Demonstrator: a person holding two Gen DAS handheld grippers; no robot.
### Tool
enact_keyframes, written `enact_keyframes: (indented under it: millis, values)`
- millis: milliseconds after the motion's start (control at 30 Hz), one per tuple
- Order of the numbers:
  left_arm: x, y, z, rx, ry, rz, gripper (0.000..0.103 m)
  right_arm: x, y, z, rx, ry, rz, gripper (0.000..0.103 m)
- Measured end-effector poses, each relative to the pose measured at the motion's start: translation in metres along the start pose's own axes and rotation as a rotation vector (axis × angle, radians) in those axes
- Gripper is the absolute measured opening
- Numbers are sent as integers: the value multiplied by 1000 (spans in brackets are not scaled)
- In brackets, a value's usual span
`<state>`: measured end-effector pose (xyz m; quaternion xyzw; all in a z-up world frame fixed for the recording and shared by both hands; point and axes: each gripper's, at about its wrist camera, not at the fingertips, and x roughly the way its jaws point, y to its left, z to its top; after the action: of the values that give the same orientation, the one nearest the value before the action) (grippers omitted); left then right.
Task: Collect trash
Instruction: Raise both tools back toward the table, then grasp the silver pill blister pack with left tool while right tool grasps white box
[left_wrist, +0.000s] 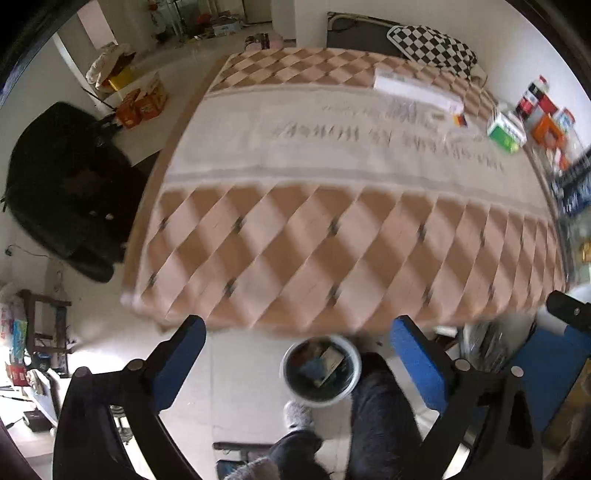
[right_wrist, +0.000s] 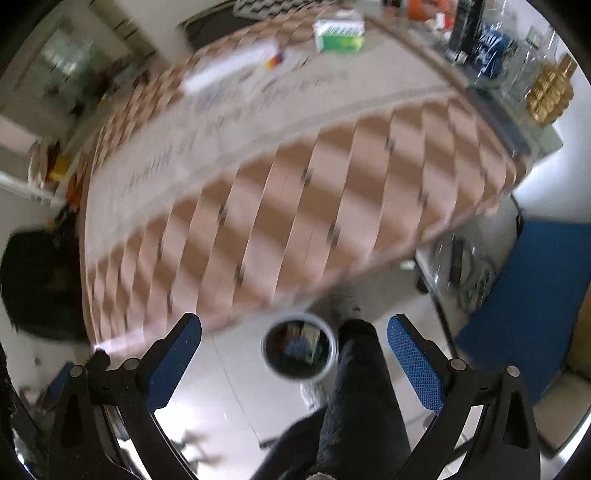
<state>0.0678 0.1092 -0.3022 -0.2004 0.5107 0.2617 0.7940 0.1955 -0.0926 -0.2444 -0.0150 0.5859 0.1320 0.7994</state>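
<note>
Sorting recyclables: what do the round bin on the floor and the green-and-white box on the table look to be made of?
Round white-rimmed bin: probably plastic, going by its smooth, slightly glossy rim; the dark inside may be a liner. Green-and-white box: likely printed cardboard, with flat faces and sharp edges. Blur leaves both uncertain.

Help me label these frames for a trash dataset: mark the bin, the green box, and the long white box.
bin (left_wrist: 320, 397): left wrist view, near rim.
green box (right_wrist: 341, 40): right wrist view, green front face.
long white box (left_wrist: 415, 86): left wrist view, top face.
</note>
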Motion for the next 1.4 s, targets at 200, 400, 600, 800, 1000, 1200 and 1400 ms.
enact_keyframes:
  millis: [200, 400, 600, 800, 1000, 1200, 1400]
  values:
    - [39, -52, 111, -10, 7, 8, 103, 32, -30, 156, 90, -30, -5, 102]
    - [102, -111, 220, 6, 109, -22, 103, 74, -46, 295, 168, -2, -13, 102]
    - [168, -153, 290, 64, 197, -26, 102, 117, -57, 390, 210, 22, -30, 102]
    - [210, -169, 311, 102, 286, -36, 102, 158, -58, 430, 233, 74, -33, 102]
    - [221, -176, 314, 103, 302, -56, 96, 185, -58, 441, 241, 117, -35, 102]
    - [217, -176, 313, 99, 284, -50, 72, 195, -54, 445, 220, 134, -61, 94]
    - [203, -166, 315, 83, 262, -64, 71, 187, -42, 436, 178, 113, -48, 90]
